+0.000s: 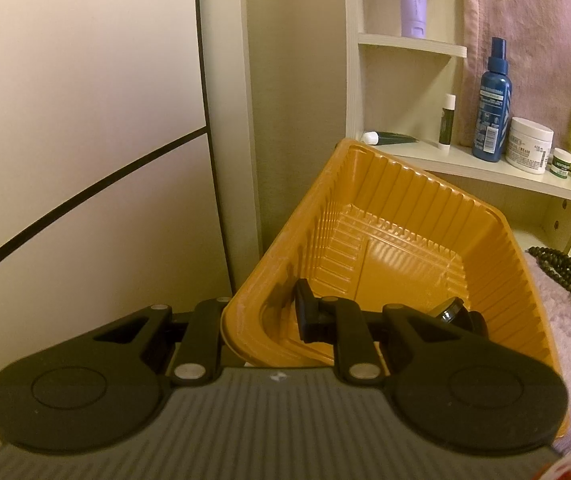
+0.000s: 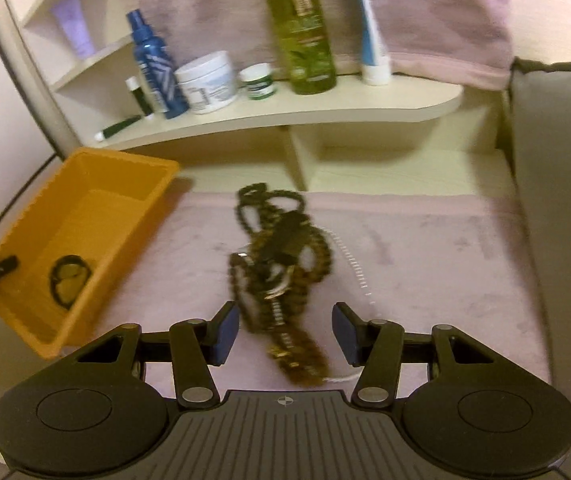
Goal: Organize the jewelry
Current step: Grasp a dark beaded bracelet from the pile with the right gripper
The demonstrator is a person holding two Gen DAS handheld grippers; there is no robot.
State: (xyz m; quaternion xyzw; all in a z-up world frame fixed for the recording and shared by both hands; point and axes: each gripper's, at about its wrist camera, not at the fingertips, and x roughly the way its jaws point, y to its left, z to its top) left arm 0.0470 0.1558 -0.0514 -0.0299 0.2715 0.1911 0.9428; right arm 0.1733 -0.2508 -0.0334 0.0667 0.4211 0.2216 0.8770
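An orange ribbed plastic tray [image 1: 365,184] is tilted up in the left wrist view. My left gripper [image 1: 261,320] is shut on the tray's near rim, one finger inside and one outside. A dark round piece [image 1: 451,312] lies in the tray's low corner. In the right wrist view the tray [image 2: 133,176] stands at the left with a dark ring-like piece [image 2: 67,280] inside. A tangled heap of bead strands and chain [image 2: 281,264] lies on the pink towel [image 2: 425,256]. My right gripper [image 2: 285,332] is open, its fingers on either side of the heap's near end.
A curved cream shelf [image 2: 325,108] behind holds a blue spray bottle [image 2: 155,64], a white cream jar [image 2: 207,80], a small green-labelled jar [image 2: 256,80] and a green bottle [image 2: 301,28]. A grey cushion [image 2: 561,200] stands at the right. Dark beads [image 1: 565,272] show right of the tray.
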